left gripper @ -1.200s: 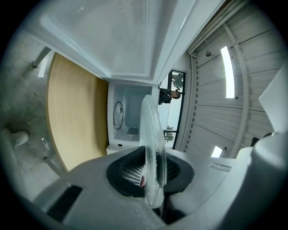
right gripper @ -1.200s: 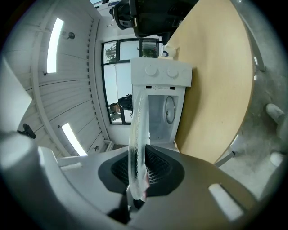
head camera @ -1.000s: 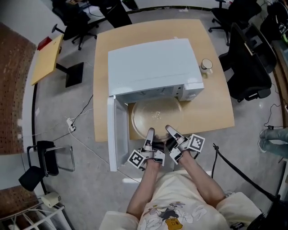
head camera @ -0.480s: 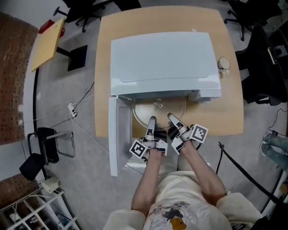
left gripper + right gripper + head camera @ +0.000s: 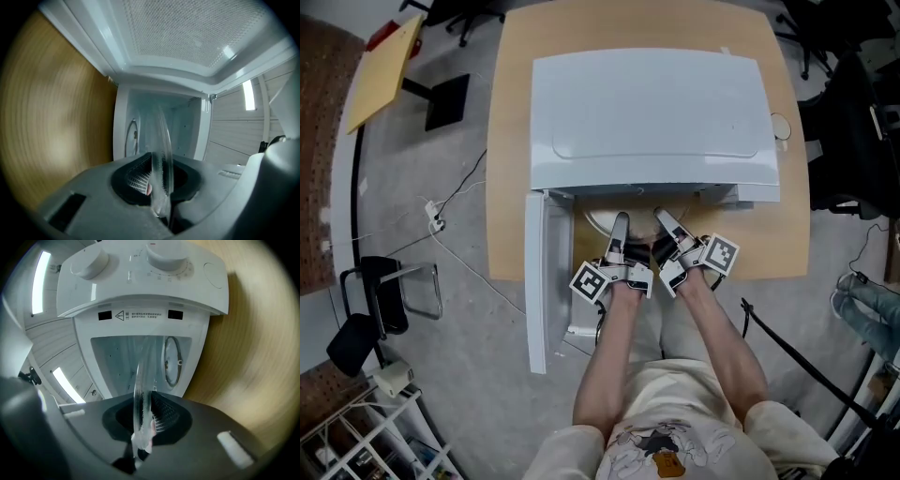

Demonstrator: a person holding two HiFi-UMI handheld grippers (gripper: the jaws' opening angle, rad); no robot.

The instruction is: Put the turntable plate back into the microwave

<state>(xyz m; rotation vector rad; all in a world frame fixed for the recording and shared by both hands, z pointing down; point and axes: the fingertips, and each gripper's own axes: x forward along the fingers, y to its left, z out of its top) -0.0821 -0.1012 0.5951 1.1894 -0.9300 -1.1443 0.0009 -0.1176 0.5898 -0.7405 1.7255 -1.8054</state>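
Note:
The clear glass turntable plate is held flat at its near rim by both grippers. Most of it is hidden under the top of the white microwave. My left gripper is shut on the rim's left part. My right gripper is shut on its right part. In the left gripper view the plate runs edge-on between the pads of the left gripper and reaches into the oven cavity. The right gripper view shows the plate pinched in the right gripper, below the knob panel.
The microwave door hangs open at the left, past the front edge of the wooden table. A cup stands right of the oven. Office chairs, floor cables and a black hose surround the table.
Both grippers have carried the plate forward and a little lower into the oven opening. A second ago most of the plate showed in front of the microwave; only a sliver shows now.

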